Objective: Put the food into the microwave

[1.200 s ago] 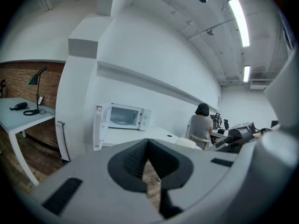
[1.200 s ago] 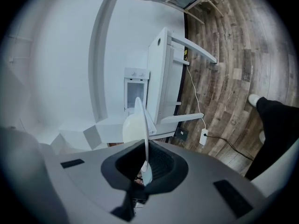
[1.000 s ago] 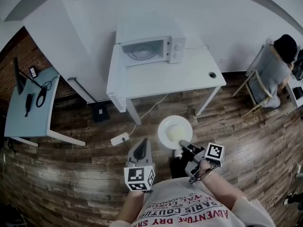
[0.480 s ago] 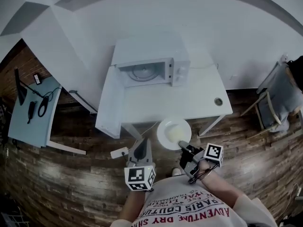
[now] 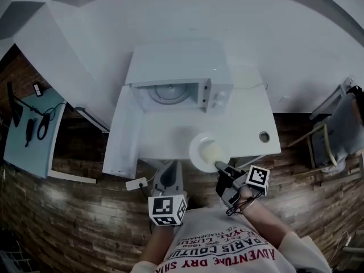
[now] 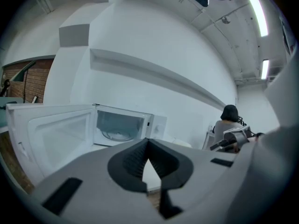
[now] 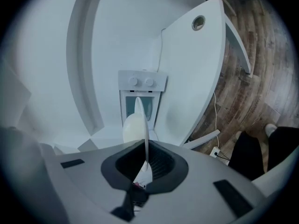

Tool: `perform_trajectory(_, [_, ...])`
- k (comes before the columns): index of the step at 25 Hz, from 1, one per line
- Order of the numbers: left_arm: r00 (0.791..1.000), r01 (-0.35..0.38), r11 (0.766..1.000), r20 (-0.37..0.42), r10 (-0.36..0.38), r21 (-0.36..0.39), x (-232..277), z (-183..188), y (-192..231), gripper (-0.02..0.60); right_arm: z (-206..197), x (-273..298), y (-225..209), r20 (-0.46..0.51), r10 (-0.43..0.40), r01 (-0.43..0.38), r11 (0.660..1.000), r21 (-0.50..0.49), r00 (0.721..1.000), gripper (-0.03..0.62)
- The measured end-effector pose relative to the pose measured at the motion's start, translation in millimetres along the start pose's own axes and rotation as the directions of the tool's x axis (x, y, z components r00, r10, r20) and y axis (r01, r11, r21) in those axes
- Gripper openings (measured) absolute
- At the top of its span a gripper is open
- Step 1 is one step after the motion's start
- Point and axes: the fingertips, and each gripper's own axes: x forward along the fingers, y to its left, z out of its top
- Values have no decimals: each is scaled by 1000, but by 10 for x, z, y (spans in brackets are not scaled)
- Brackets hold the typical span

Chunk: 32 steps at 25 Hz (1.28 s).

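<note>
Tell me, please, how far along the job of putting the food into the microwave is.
Done: the microwave door stands open, and the right gripper is clamped on the rim of the plate of food. In hand: the plate is held above the table's front edge. Left: setting it on the turntable inside and letting go.

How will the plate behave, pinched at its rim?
Plate likely stiff: it lies flat though the right gripper pinches only its near rim. Probably apt to tip, since the food sits beyond the grip. Smooth rim may be slippery.
</note>
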Motion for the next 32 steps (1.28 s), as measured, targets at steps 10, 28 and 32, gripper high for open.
perform_trajectory(10, [995,92,995,-38,-91,41,944,334,695,3,317,1093,309,67,10,-12,999,39,998,20])
perform_trajectory(28, [984,149,988,-109,-144,38,1673,265,1394,3,686,2448,301,154,-54,46,998,52,987,20])
perform_trajectory(32, [987,122,992,-104,-118,31,1817,237,1464,3,841,2625,256,174,-37,27,998,59,984,20])
